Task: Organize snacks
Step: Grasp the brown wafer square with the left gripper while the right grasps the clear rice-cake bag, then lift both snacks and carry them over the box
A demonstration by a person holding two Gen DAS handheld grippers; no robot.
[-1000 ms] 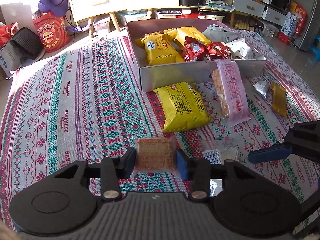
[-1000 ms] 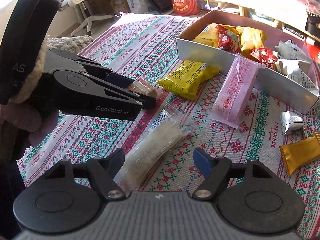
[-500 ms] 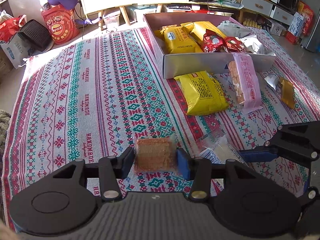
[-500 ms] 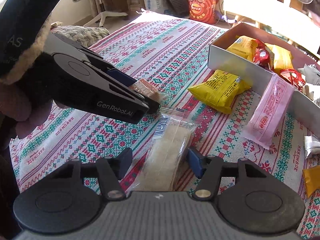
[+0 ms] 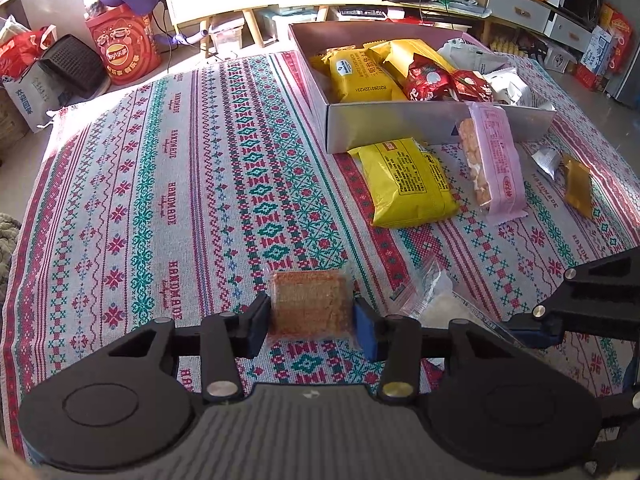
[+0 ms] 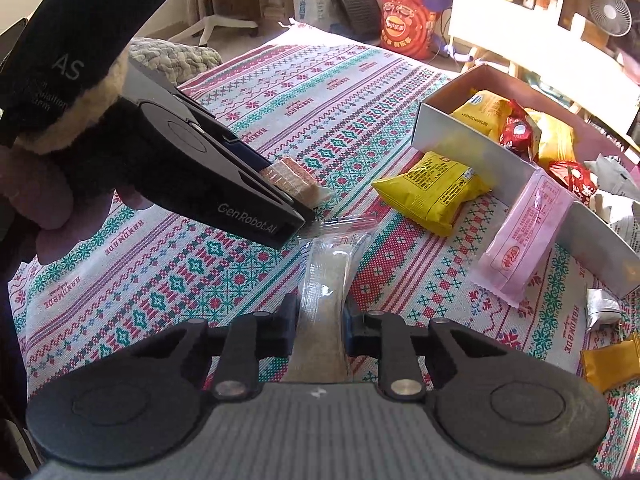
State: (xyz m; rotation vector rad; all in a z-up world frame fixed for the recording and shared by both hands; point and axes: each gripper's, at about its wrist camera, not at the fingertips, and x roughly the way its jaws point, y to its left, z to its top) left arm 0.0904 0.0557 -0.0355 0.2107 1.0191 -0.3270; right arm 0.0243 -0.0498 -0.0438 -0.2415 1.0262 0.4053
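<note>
Holding one snack per claw: left claw (image 5: 312, 316) clamps wafer (image 5: 310, 300), right claw (image 6: 319, 326) clamps clear pack (image 6: 324, 280), both lifted for the box (image 5: 400, 124).

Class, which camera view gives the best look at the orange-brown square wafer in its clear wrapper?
The left wrist view: the orange-brown square wafer in its clear wrapper faces the lens, its whole flat face visible between the left gripper fingers. The right wrist view shows the wafer only edge-on, partly hidden behind that gripper.

Cloth (image 5: 168, 184): white, red-and-teal cross-stitch bands. Near wafer pack (image 5: 310, 301): orange-brown. Packet beside box (image 5: 408, 182): yellow. Long packet (image 5: 494, 158): pink. Far-left bag (image 5: 124, 50): red.
</note>
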